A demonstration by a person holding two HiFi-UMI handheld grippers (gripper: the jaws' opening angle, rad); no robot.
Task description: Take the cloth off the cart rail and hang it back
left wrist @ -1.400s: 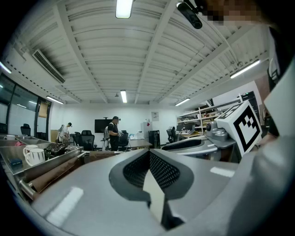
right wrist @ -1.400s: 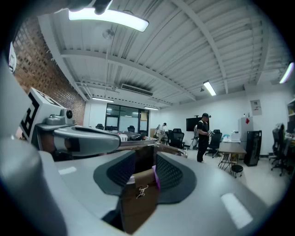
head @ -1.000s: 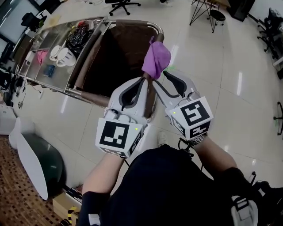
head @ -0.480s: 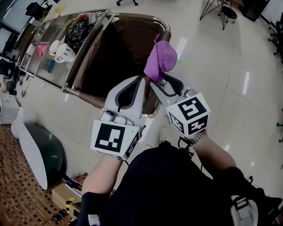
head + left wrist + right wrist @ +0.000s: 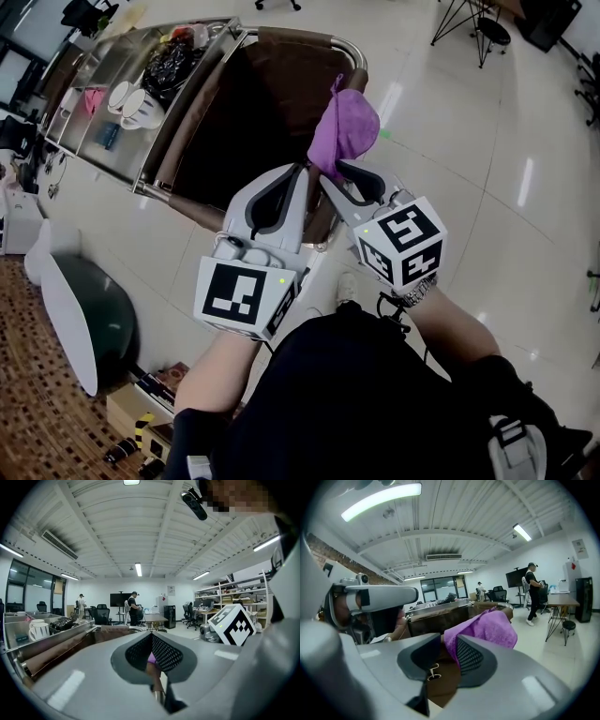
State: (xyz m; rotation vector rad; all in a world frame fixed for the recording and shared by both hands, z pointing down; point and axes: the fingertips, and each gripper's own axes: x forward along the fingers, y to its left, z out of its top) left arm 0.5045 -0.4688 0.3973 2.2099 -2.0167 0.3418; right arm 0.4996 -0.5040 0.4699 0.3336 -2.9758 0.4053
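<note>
Jaws of our right gripper (image 5: pixel 333 171), just closing, flank purple fabric cloth (image 5: pixel 345 127) at twelve o'clock for lifting; left gripper (image 5: pixel 304 171) jaws meet.

I read the purple cloth (image 5: pixel 345 127) as soft, matt, napped fabric, and the cart rail (image 5: pixel 190 117) as wrapped in dull brown leather-like covering. The cart tray (image 5: pixel 124 155) looks like brushed stainless steel, the white mugs (image 5: pixel 134 106) glossy ceramic, the floor (image 5: pixel 469 187) polished, reflective tile.
</note>
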